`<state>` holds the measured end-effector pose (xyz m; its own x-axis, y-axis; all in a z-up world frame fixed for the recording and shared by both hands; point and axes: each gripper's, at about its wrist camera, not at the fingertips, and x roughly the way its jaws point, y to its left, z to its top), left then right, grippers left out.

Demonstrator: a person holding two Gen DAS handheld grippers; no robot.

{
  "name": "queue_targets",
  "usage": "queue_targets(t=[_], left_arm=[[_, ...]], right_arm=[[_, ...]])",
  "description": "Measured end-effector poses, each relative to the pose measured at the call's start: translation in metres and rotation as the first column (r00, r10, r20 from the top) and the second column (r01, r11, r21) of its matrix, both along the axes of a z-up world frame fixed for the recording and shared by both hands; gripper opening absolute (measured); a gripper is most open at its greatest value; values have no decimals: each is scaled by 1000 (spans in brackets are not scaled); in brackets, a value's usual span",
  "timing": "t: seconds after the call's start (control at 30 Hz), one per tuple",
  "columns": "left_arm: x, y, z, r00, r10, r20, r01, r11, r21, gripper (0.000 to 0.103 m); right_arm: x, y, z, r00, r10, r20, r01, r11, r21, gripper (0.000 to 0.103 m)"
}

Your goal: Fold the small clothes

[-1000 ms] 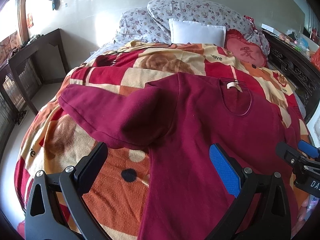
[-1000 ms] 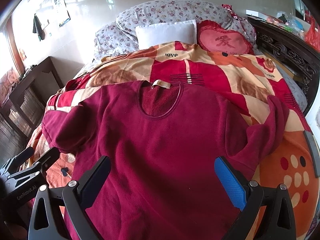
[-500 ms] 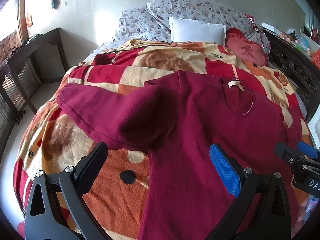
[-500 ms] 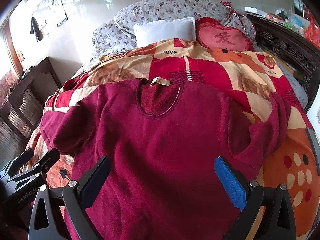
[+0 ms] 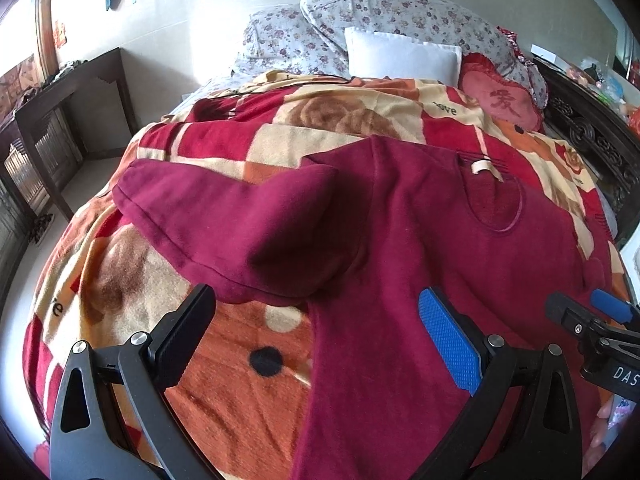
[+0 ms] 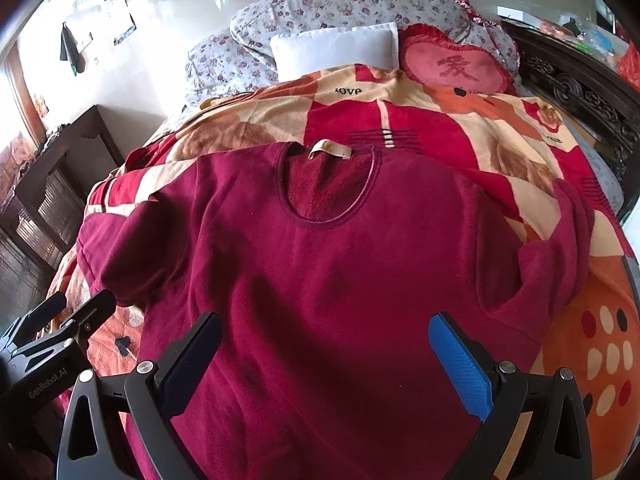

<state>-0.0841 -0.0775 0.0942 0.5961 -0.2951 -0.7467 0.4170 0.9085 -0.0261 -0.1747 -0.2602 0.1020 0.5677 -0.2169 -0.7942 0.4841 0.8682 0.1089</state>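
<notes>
just ahead of both open jaws, sweater (image 6: 340, 280)

"love" on blanket (image 6: 440, 128); "爱" on heart cushion (image 6: 456, 66).

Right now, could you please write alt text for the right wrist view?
A maroon sweater lies flat, neckline away from the camera, on a red and orange patterned blanket. The open right gripper hovers over its lower half, holding nothing; pillows sit beyond.

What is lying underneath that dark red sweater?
The sweater lies flat on a patterned blanket of red, orange and cream that covers the bed. What the blanket looks like under the sweater, and the mattress below, are hidden.
</notes>
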Motion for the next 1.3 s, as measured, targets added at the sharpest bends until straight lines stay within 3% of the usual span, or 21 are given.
queue_targets(t=[0.3,0.6,0.87,1.07,1.3], left_arm=[[49,46,-1,995,93,-38,-95,994,-44,102],[127,111,-13,964,259,-60,-262,963,-63,102],[177,136,-35,937,326,-123,-333,942,-43,101],[202,140,-52,926,327,-190,-343,938,-53,100],[223,146,-64,905,342,-254,-380,917,-120,72]], right_arm=[[26,5,-15,999,32,-25,-32,999,13,102],[50,18,-21,996,85,-30,-84,996,31,102],[76,29,-23,990,132,-48,-132,991,17,102],[88,36,-28,985,160,-61,-159,987,23,102],[89,37,-33,984,163,-72,-161,986,35,102]])
